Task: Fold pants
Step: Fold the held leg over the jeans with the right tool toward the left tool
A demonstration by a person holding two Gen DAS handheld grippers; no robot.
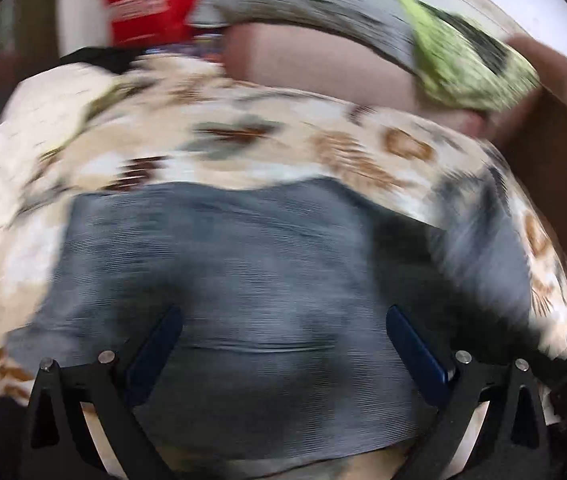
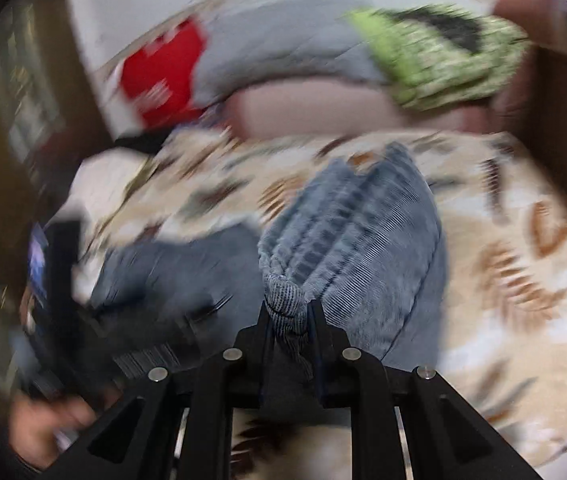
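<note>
Right gripper pinches pants; left gripper spread wide; green cushion, red item beyond.

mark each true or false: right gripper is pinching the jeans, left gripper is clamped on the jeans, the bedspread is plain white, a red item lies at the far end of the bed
1. The right gripper pinches a bunched fold of the jeans. True.
2. The left gripper is clamped on the jeans. False: its jaws stand wide apart, denim showing between them.
3. The bedspread is plain white. False: it carries a brown and grey leaf pattern.
4. A red item lies at the far end. True.
</note>
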